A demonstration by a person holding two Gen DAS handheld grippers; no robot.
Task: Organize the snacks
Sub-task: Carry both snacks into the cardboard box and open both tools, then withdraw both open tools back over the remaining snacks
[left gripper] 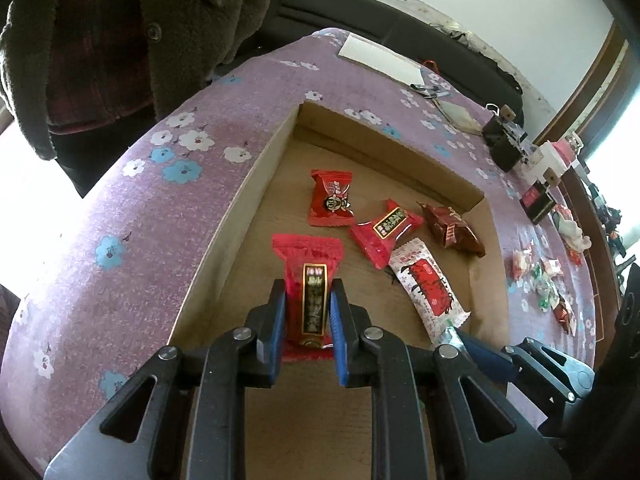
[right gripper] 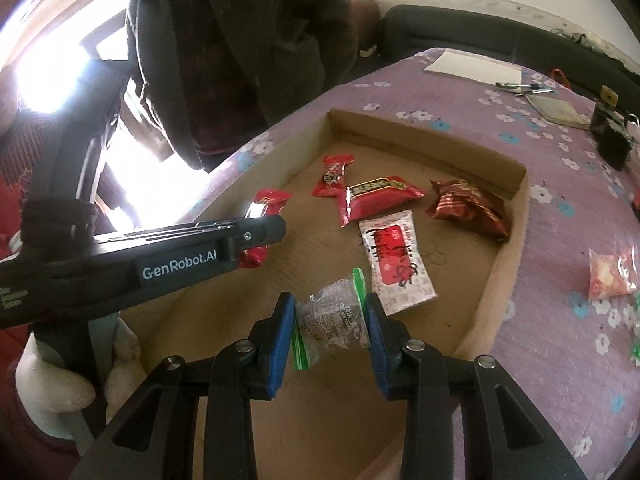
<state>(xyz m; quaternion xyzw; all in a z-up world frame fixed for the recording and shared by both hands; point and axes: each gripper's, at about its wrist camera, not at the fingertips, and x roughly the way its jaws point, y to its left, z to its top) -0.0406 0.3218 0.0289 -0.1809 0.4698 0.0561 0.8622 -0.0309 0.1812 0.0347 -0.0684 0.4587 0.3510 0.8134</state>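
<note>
A shallow cardboard box (left gripper: 256, 184) (right gripper: 508, 256) lies on a purple flowered cloth. My left gripper (left gripper: 308, 304) is shut on a red snack pack (left gripper: 310, 276) and holds it over the box's near left part; it also shows in the right wrist view (right gripper: 264, 208). My right gripper (right gripper: 330, 320) is shut on a clear snack pack with green ends (right gripper: 332, 316), just above the box floor. In the box lie two red packs (left gripper: 330, 200) (left gripper: 386, 228), a dark red pack (left gripper: 454, 230) and a white-and-red pack (left gripper: 428, 286) (right gripper: 396, 256).
Several loose snacks (left gripper: 544, 284) (right gripper: 612, 272) lie on the cloth right of the box. A notepad (left gripper: 380, 56), pens, a small pouch and black devices (left gripper: 504, 140) lie at the far side. A person in a dark coat (left gripper: 140, 40) stands at the table's left edge.
</note>
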